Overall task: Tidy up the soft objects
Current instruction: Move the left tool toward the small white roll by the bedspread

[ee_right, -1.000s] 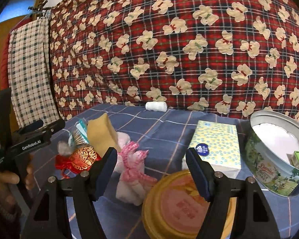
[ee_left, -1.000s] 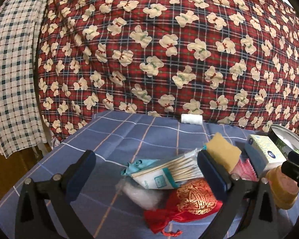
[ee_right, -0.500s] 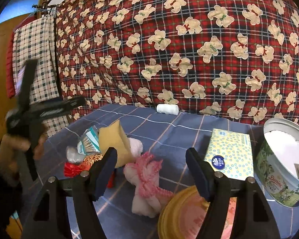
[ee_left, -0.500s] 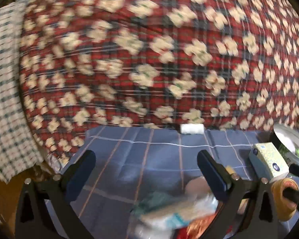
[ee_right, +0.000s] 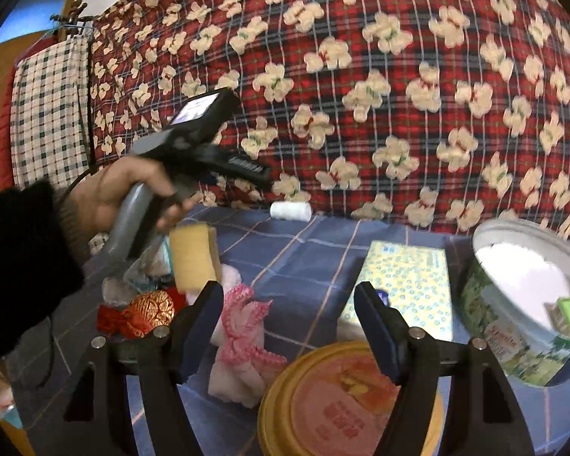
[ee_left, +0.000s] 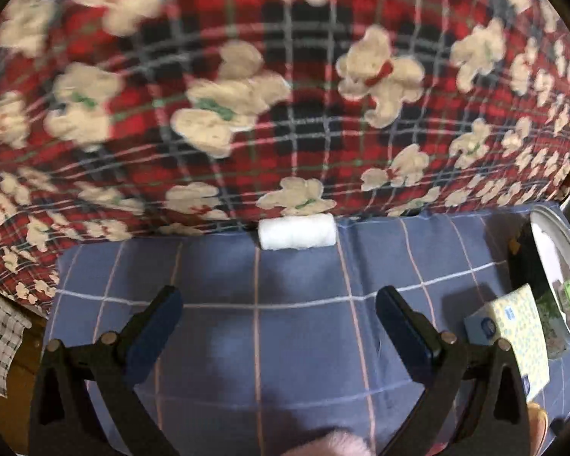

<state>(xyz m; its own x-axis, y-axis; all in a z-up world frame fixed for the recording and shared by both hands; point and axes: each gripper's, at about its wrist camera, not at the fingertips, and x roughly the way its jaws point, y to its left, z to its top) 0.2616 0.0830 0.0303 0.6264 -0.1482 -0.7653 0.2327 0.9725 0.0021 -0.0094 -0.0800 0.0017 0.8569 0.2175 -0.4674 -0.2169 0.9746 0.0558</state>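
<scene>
A white roll (ee_left: 297,231) lies ahead of the spread, empty left tongs (ee_left: 279,317), long axis crosswise, probably cotton; right tongs (ee_right: 288,321) spread, empty.

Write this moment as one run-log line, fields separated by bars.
left tongs: open, empty | facing: white roll | right tongs: open, empty | tin: open

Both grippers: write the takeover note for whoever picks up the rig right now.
Left gripper: open, empty, aimed at the white roll by the quilt.
Right gripper: open, empty, over the yellow lid.
Pile at left on the blue cloth: sponge, red-gold pouch, pink-white cloth.
Tissue pack sits beside the open tin.
Done: no soft item seen in the tin.
Left: probably all the sorting, maybe roll first.
</scene>
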